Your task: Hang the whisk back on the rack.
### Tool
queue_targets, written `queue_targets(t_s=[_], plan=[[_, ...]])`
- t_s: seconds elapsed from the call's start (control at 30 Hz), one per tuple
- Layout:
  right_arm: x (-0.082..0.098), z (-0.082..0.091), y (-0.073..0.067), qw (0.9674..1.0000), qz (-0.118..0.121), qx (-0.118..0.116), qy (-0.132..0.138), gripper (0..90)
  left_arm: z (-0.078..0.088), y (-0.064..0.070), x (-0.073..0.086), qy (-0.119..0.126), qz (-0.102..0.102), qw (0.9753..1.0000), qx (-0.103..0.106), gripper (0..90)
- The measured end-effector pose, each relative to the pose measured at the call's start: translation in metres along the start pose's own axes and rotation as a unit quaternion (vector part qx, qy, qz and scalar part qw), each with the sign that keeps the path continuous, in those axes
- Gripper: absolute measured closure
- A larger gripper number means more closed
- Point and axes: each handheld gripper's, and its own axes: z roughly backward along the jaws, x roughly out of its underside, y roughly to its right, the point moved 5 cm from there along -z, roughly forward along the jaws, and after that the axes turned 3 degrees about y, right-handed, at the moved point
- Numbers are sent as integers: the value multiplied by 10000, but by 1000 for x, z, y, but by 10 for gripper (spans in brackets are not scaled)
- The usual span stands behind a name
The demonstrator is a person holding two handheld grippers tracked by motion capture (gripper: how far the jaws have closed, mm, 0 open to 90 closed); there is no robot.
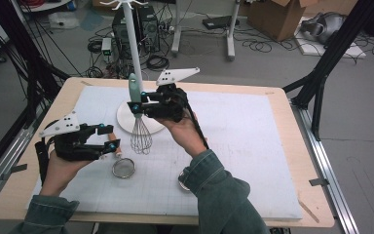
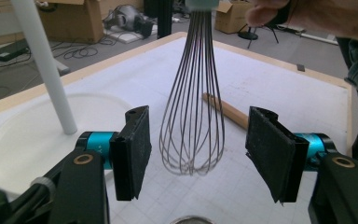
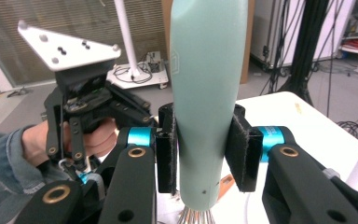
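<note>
The right gripper point(image 3: 205, 149) is clamping the whisk point(image 1: 140, 131) upright by its handle; the left gripper point(image 2: 198, 154), jaws apart, is hovering seemingly empty near the strainer point(image 1: 123, 167).

From the left gripper view I lose the whisk's handle point(image 2: 204, 3) past the top edge, and the strainer point(image 2: 192, 220) is only a sliver at the bottom. In the high view my sleeve point(image 1: 214, 187) covers most of a small round object point(image 1: 181, 181); I can't identify it.

Pale green whisk handle point(image 3: 206, 93), silvery wires point(image 2: 193, 102).
</note>
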Motion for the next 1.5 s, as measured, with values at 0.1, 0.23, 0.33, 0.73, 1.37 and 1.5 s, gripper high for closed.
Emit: queue_targets(t_s=[0.1, 0.23, 0.33, 0.73, 1.37, 1.5], plan=[[-4, 2, 6, 10000, -30, 67, 12, 677, 2, -3, 7, -63, 49, 9999, -65, 375], [-12, 4, 14, 9999, 16, 130, 31, 677, 4, -4, 14, -76, 117, 9999, -52, 357], [-19, 5, 20, 9998, 38, 176, 43, 677, 6, -6, 18, -111, 103, 9998, -85, 340], [-45, -9, 37, 9995, 98, 302, -84, 677, 13, -11, 30, -164, 188, 9995, -195, 296], [-90, -32, 48, 9974, 200, 691, -81, 676, 20, -18, 34, -158, 208, 9991, -321, 262], [-103, -38, 49, 9967, 241, 768, -95, 676, 21, -19, 35, -163, 225, 9991, -322, 260]])
